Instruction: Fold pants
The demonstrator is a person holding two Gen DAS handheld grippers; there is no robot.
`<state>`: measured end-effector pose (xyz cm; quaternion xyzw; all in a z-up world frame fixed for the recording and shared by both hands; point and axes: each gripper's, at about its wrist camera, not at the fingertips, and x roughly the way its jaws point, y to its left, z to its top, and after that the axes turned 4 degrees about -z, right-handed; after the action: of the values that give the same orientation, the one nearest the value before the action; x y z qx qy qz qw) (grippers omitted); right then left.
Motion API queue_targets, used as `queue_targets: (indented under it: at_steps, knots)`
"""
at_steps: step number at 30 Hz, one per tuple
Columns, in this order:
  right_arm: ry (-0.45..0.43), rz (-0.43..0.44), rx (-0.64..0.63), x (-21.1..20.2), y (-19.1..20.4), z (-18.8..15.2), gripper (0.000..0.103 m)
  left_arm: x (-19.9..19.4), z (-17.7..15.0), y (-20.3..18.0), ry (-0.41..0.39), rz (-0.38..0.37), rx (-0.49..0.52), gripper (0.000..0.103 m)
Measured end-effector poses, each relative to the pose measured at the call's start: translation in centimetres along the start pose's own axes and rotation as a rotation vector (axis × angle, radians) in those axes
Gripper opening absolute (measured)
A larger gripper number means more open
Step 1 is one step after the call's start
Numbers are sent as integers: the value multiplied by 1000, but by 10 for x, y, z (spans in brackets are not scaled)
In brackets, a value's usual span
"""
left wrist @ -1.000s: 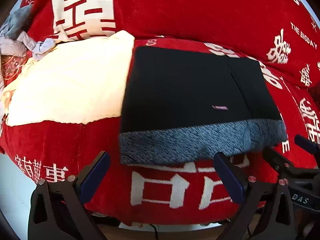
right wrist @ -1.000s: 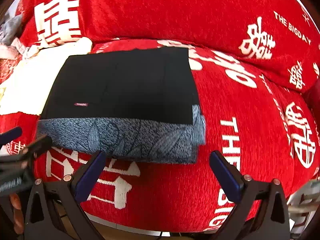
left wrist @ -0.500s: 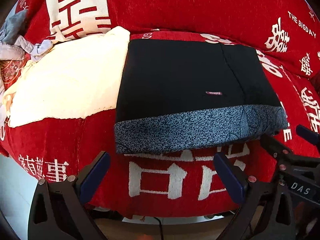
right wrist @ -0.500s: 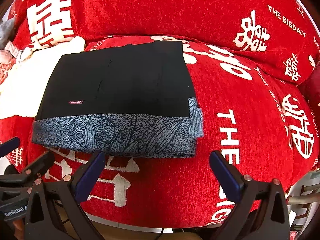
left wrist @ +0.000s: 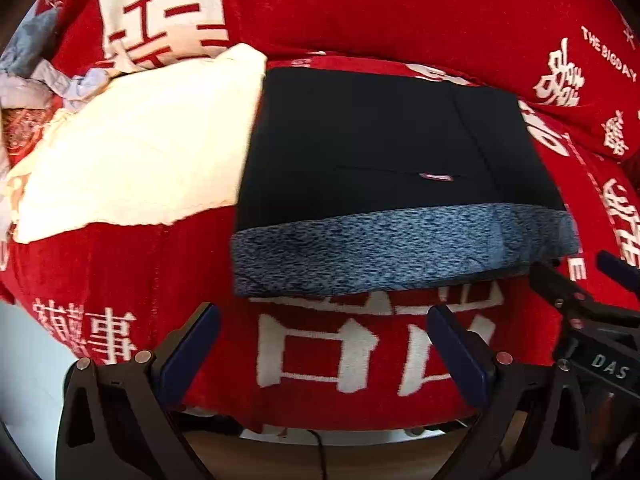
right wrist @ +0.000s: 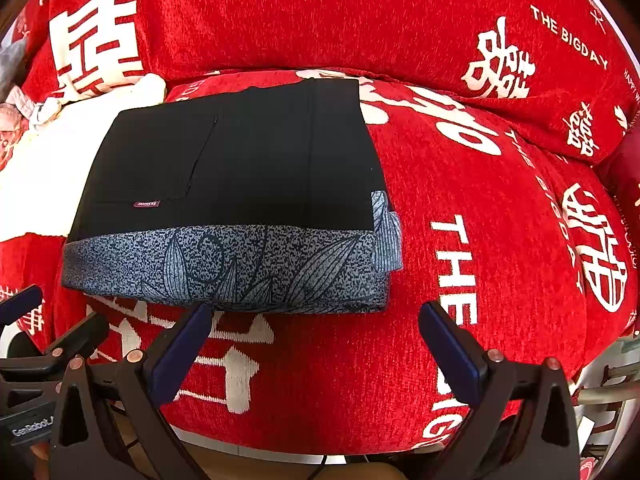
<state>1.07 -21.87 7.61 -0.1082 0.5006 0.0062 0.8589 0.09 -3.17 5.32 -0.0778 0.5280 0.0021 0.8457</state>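
The pants (left wrist: 384, 152) lie folded into a neat black rectangle with a grey-blue patterned band (left wrist: 400, 248) along the near edge, flat on the red sofa seat (left wrist: 328, 356). They also show in the right wrist view (right wrist: 240, 168). My left gripper (left wrist: 324, 328) is open and empty, just short of the band's near edge. My right gripper (right wrist: 316, 328) is open and empty, near the band's right front corner. The right gripper's fingers (left wrist: 560, 292) show at the right edge of the left wrist view.
A cream cloth (left wrist: 132, 148) lies left of the pants, touching their left edge. Crumpled grey and blue clothes (left wrist: 36, 64) sit at the far left. The red backrest (right wrist: 320, 16) with white characters rises behind. The sofa's front edge drops off below the grippers.
Both grippers stayed open and empty. The views shifted slightly: the pants sat a little farther off half a second ago and now sit closer to both grippers. The pants themselves have not moved.
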Motion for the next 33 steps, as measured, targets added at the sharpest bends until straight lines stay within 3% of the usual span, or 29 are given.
queue_targets:
  at_steps: [4,8,16,33]
  knots:
    - [0,-1,-4,0,2,0,103,-4,-4,0,-34,13,-16,103]
    - [-2,-3,-4,-1,2,0,103,0,-5,0,1,18,-7,103]
    - [-4,-2,-7,-2,2,0,103,-3,-8,-8,-12,7,42,103]
    - [-3,-3,-16,-3,8,1,103,-2,-7,-8,-3,4,40,103]
